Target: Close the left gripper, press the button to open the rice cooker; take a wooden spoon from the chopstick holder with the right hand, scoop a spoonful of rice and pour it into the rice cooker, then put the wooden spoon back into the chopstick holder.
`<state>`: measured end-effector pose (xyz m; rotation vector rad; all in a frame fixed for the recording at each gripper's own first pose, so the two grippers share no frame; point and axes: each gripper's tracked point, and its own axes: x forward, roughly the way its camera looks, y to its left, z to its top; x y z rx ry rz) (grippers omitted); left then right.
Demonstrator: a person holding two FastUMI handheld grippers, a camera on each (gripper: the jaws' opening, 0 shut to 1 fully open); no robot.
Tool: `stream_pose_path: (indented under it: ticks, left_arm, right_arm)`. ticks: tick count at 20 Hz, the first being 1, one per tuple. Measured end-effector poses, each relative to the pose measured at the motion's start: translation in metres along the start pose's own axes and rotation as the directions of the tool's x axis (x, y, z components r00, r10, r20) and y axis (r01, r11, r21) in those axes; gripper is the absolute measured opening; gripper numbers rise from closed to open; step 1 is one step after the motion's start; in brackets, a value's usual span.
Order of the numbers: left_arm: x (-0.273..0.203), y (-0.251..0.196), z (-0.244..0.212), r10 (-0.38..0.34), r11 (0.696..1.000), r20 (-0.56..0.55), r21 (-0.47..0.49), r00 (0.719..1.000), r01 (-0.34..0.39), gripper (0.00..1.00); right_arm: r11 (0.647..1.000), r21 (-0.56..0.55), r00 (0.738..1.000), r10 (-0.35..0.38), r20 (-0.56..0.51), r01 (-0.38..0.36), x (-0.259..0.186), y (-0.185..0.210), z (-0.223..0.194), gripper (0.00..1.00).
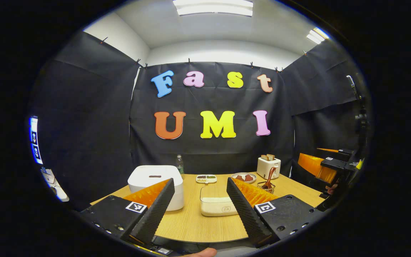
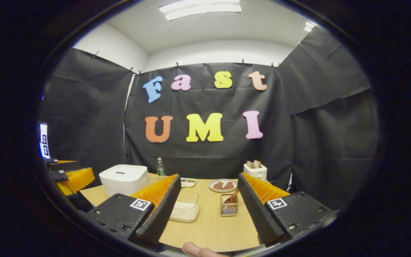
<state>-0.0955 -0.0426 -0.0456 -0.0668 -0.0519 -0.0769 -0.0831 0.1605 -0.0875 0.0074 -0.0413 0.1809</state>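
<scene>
Black cloth hangs behind a pale wooden worktop (image 1: pixel 191 225), and both tongs are up over its near edge. Left tongs (image 1: pixel 200 201) gape wide, nothing between the fingers, aimed at the middle of the worktop. Right tongs (image 2: pixel 209 203) stand wide apart too, empty, hovering over the near edge.

Rice cooker (image 1: pixel 155 178), white with its lid down, sits at the left side of the worktop, toward the far edge. Just beside it, nearer the middle, is a clear tub of rice (image 1: pixel 216 205). A wire chopstick holder (image 2: pixel 229 208) stands right of the tub, apart from it, with the wooden spoon (image 2: pixel 232 198) leaning inside, handle tilted up to the right.

Along the far edge: a bottle (image 1: pixel 179 165) behind the cooker, a small dish (image 1: pixel 206 178), a plate (image 1: pixel 244 177) with brown pieces, and a toaster (image 1: pixel 268 167) at the far right corner.
</scene>
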Motion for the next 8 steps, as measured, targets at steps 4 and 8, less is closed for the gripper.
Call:
stream_pose_path:
  ticks: [4, 8]
  left_arm:
    - [-0.002, 0.006, 0.004, 0.008, 1.0, 0.02, -0.009, 1.0, -0.008, 0.95]
    - [-0.003, 0.009, 0.001, 0.014, 1.0, 0.02, -0.004, 1.0, -0.014, 0.95]
  right_arm:
    - [1.0, -0.021, 1.0, 0.012, 0.024, -0.012, -0.005, 0.006, 0.006, 1.0]
    - [1.0, -0.008, 1.0, 0.016, 0.023, -0.016, -0.004, 0.003, 0.003, 1.0]
